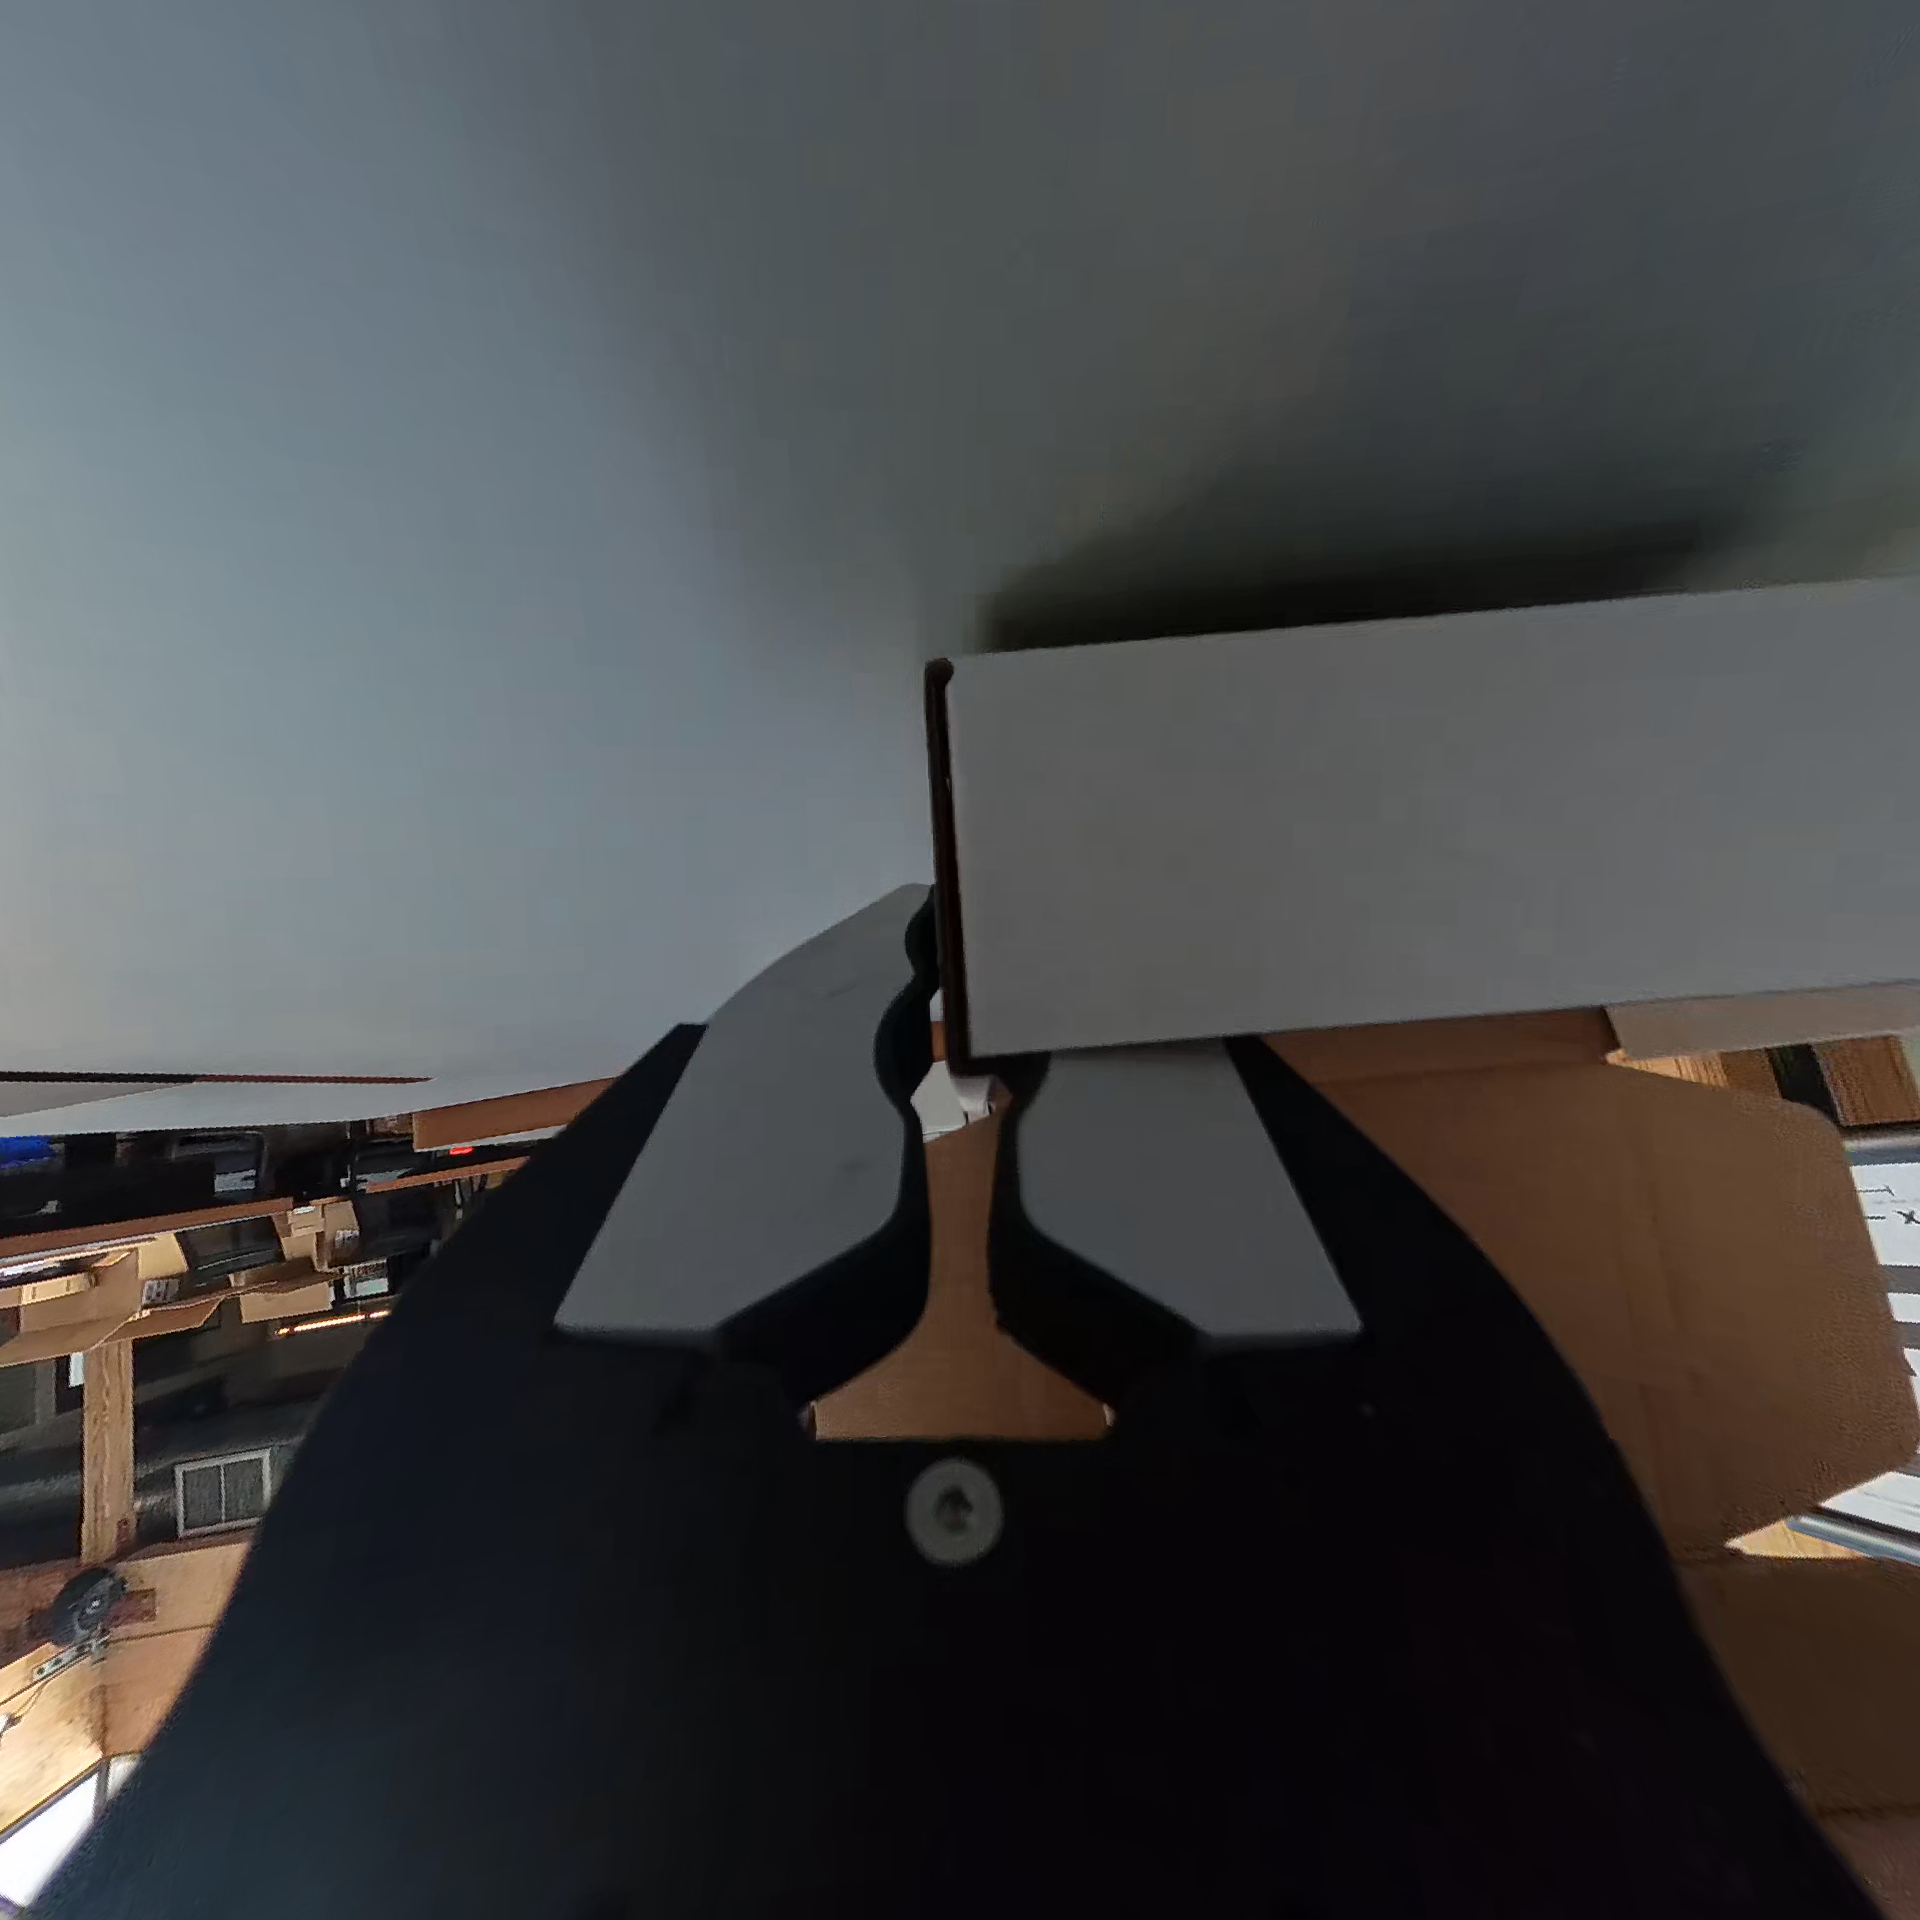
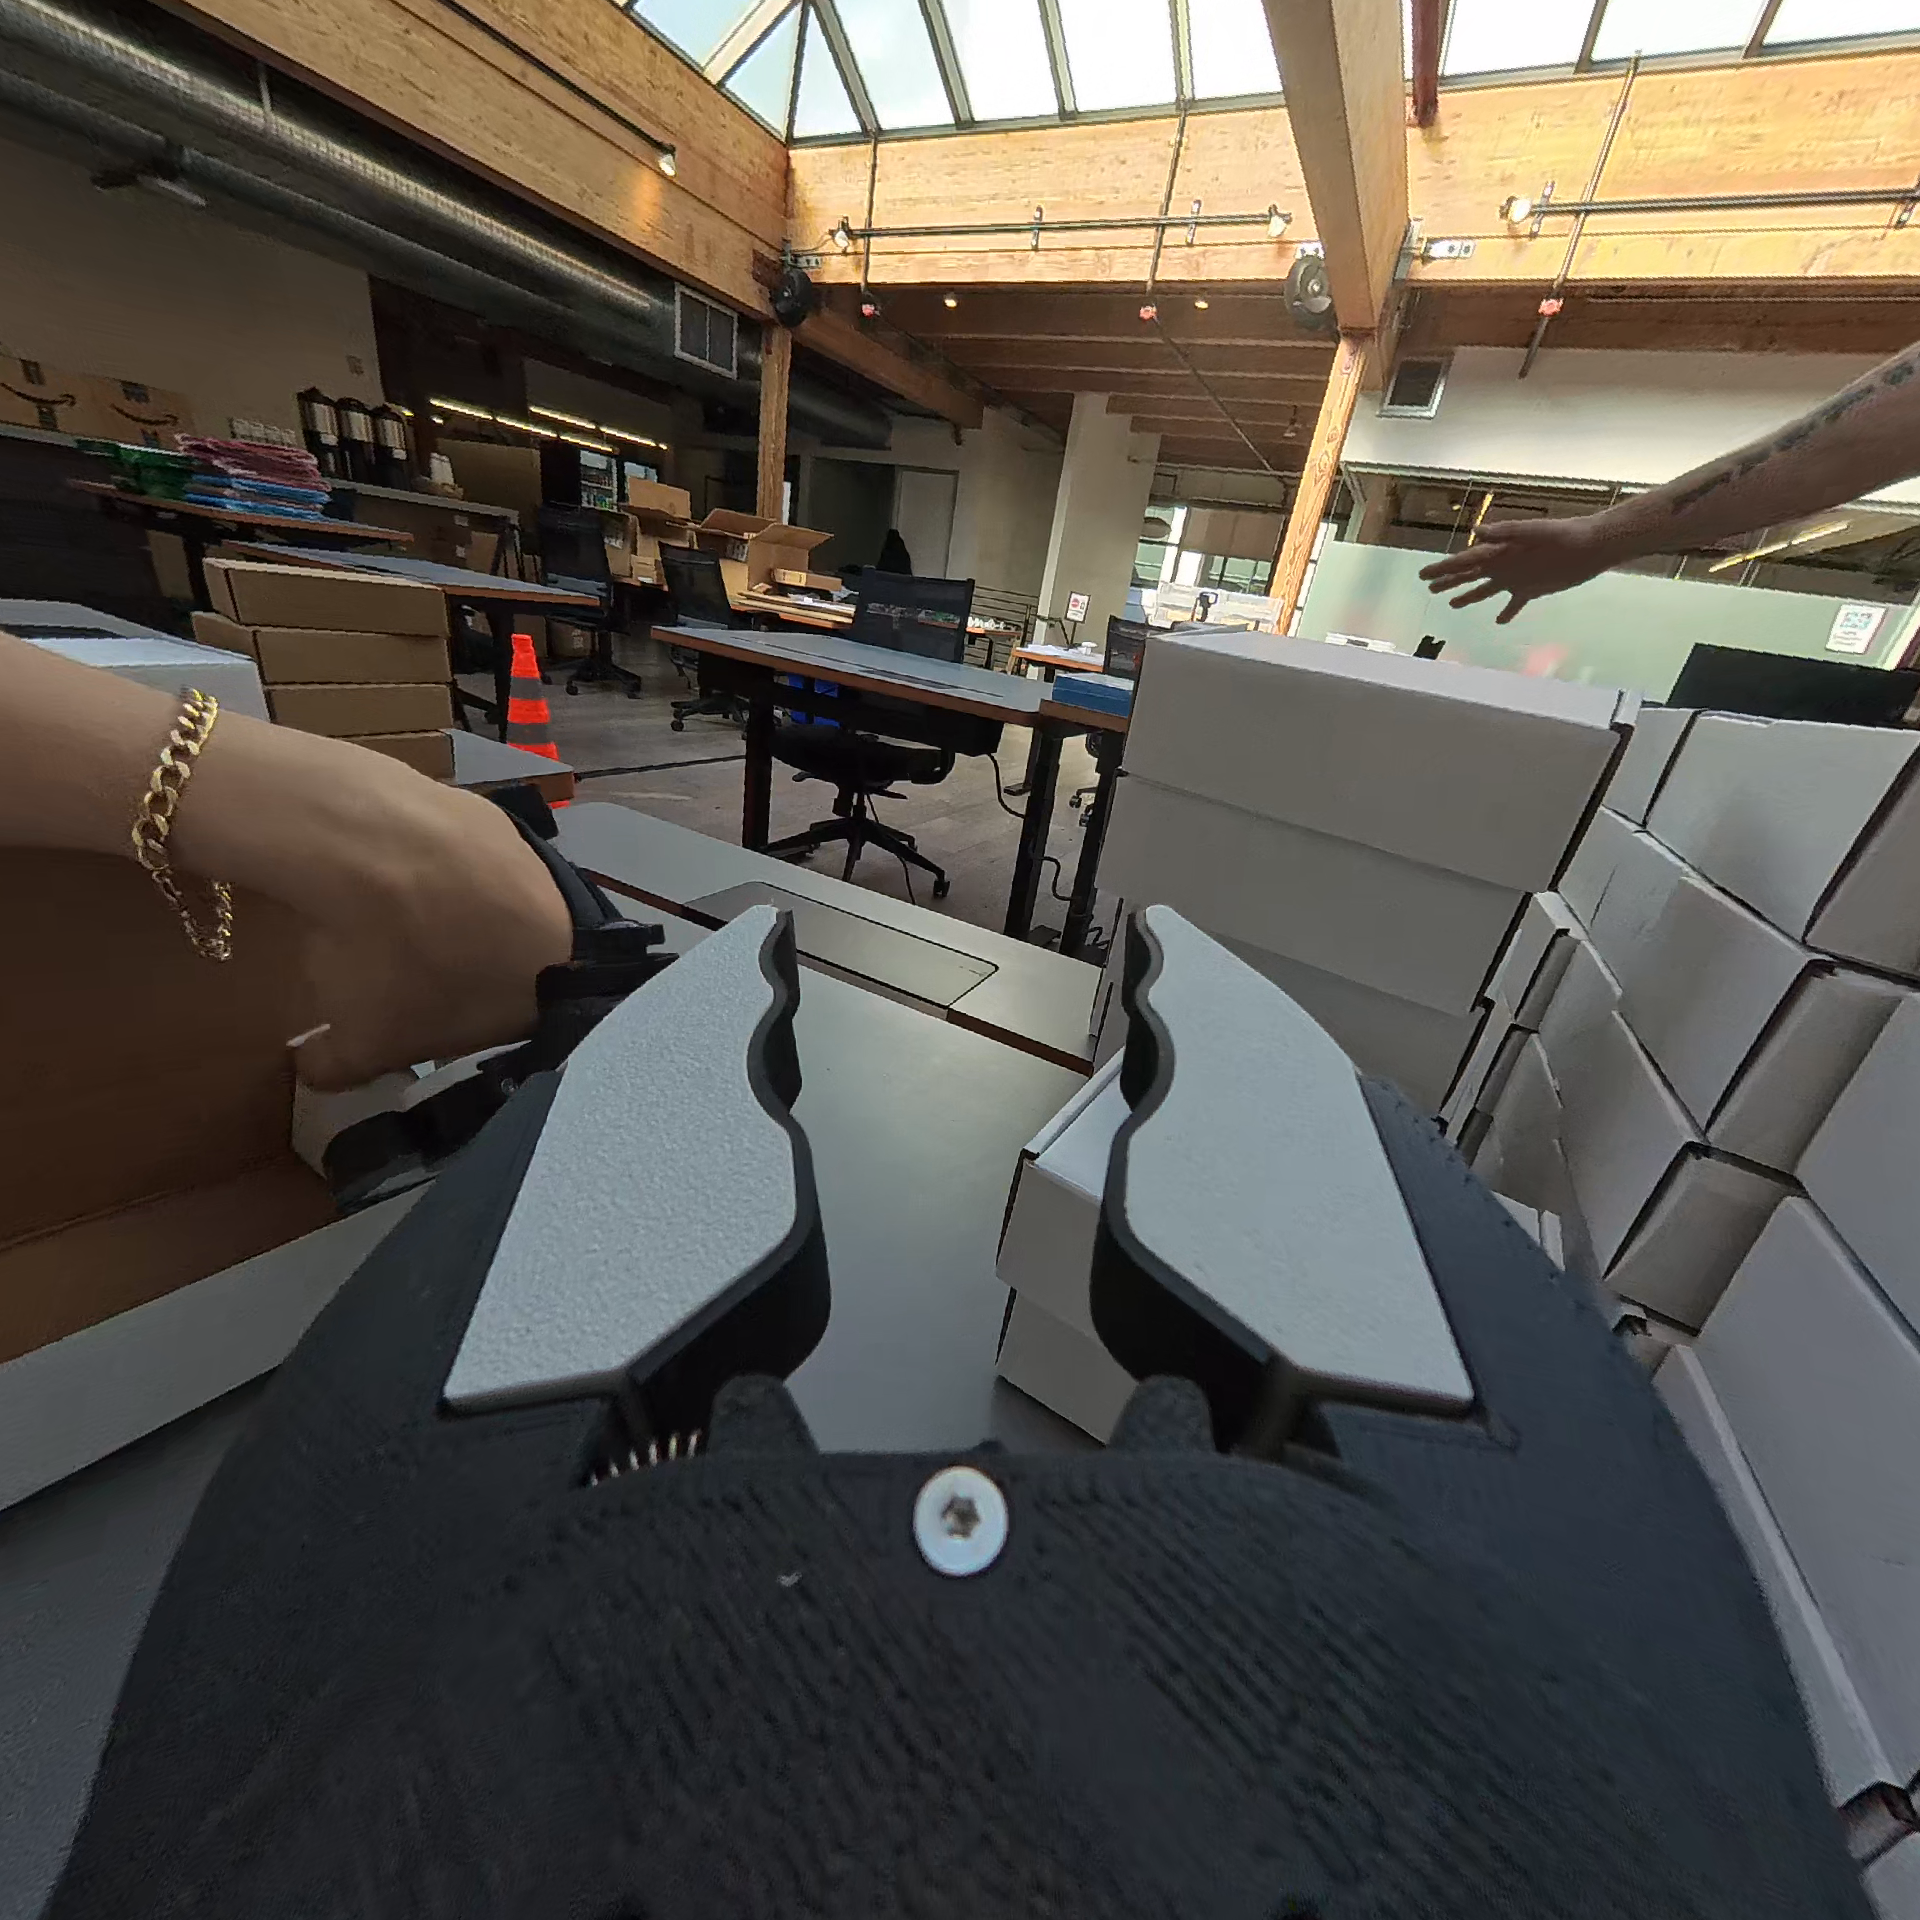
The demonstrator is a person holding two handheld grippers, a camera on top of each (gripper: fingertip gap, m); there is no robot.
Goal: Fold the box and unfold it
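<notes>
The box is cardboard, white outside and brown inside. In the left wrist view a white panel [image 1: 1403, 831] of it fills the right side, with its brown inner face [image 1: 1507, 1247] below. My left gripper [image 1: 966, 997] is nearly closed, with the panel's dark cut edge between its fingers. In the right wrist view the box [image 2: 125, 1091] lies at the left on the dark table [image 2: 904, 1143]. A hand with a gold bracelet holds the left gripper [image 2: 582, 977] against it. My right gripper [image 2: 961, 925] is open and empty above the table.
A small white box [image 2: 1060, 1195] sits by my right finger. Stacks of folded white boxes [image 2: 1714, 987] wall off the right side, with larger white boxes [image 2: 1351, 779] behind. Brown boxes [image 2: 332, 665] stand far left. Another person's arm [image 2: 1621, 530] reaches in at upper right.
</notes>
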